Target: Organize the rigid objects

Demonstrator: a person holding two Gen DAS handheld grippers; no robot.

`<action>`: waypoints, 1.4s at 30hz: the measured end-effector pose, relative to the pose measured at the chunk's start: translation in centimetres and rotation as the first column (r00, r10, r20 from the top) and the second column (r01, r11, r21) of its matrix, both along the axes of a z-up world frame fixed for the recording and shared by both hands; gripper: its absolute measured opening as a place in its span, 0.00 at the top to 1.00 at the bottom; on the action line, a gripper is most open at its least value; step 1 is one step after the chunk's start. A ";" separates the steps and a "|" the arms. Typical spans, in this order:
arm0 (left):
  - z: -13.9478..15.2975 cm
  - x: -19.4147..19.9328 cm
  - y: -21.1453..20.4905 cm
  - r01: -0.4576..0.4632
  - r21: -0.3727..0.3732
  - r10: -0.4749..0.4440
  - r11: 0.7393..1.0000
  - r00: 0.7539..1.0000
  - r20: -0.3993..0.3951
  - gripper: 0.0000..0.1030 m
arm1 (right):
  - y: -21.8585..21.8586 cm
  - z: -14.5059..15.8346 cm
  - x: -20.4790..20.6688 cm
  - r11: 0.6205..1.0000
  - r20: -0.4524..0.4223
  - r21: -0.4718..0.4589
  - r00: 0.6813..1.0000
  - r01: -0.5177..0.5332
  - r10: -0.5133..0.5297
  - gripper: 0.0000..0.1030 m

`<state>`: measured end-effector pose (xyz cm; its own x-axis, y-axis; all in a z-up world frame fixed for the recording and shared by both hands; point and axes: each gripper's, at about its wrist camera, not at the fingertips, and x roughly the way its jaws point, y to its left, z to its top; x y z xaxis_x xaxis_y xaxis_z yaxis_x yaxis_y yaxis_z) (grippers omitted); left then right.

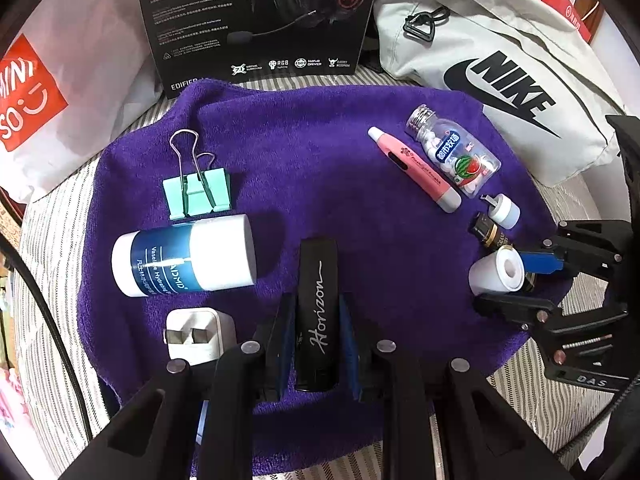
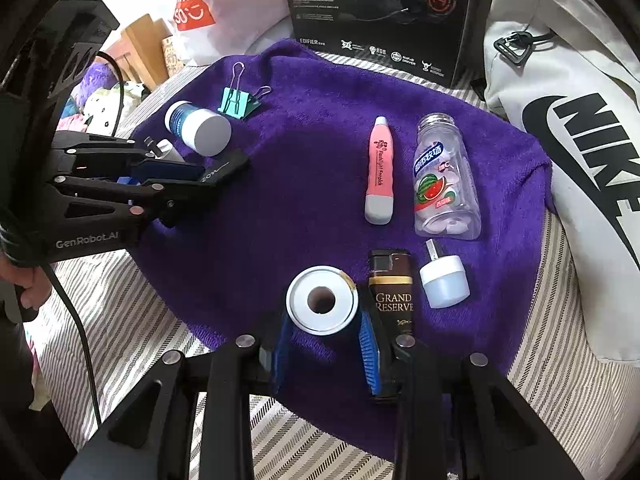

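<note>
Purple towel (image 1: 320, 152): the cloth fills the middle of both my views, spread over a striped sheet (image 2: 132, 320); everything I am sorting lies on it.
Left gripper (image 1: 316, 336): bottom centre of my left view, fingers clamped narrow on the black case (image 1: 318, 304) with "Horizon" script.
Right gripper (image 2: 324, 340): bottom centre of my right view, blue pads either side of the white tape roll (image 2: 322, 300); I cannot tell whether they press it.
Charger plug (image 1: 198, 336): white, lower left of the left view, just beside my left fingers.
Dark box (image 2: 392, 284): "Grand Reserve" label, just right of the roll.
Small white cap (image 2: 444, 282): right of the box.
Lotion tube (image 1: 184, 258): blue and white, on its side, left of centre.
Binder clip (image 1: 198, 194): mint green, just above the tube.
Pink pen (image 2: 378, 172): centre right, beside the clear candy bottle (image 2: 446, 184).
Far edge: headset box (image 1: 256, 20) top centre, grey bag (image 2: 568, 140) right, white shopping bag (image 1: 60, 92) upper left.
</note>
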<state>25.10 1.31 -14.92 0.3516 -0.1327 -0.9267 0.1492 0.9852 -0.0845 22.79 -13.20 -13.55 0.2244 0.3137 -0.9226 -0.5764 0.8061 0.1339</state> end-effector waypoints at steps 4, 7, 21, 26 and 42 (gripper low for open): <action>-0.1 0.4 -0.2 -0.004 0.008 0.004 1.000 1.000 -0.004 0.79 | -0.2 0.0 -0.1 1.000 -0.006 -0.001 1.000 -0.007 0.007 0.64; -0.2 0.5 -0.6 0.003 0.027 -0.003 1.000 1.000 -0.004 0.79 | -0.5 0.0 -0.2 1.000 -0.013 0.003 1.000 0.000 0.000 0.64; -0.1 -0.7 -2.1 0.012 0.068 -0.009 0.998 0.999 -0.037 0.61 | -2.8 1.8 -1.7 0.997 0.002 0.030 0.998 0.066 -0.066 0.60; 0.1 -1.8 -3.1 0.033 0.078 -0.029 0.996 0.998 -0.050 0.54 | -4.0 2.5 -2.3 0.992 0.006 0.042 0.993 0.119 -0.119 0.60; 4.5 -8.4 -2.5 0.002 0.039 -0.003 0.999 0.999 0.032 0.12 | -4.8 4.3 -6.1 0.949 0.040 0.058 0.949 0.310 -0.312 0.17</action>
<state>16.65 -1.20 -10.37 0.3806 -0.0976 -0.9196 0.1538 0.9872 -0.0412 16.68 -18.04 -9.24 0.3622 0.2665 -0.8932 -0.3048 0.9395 0.1567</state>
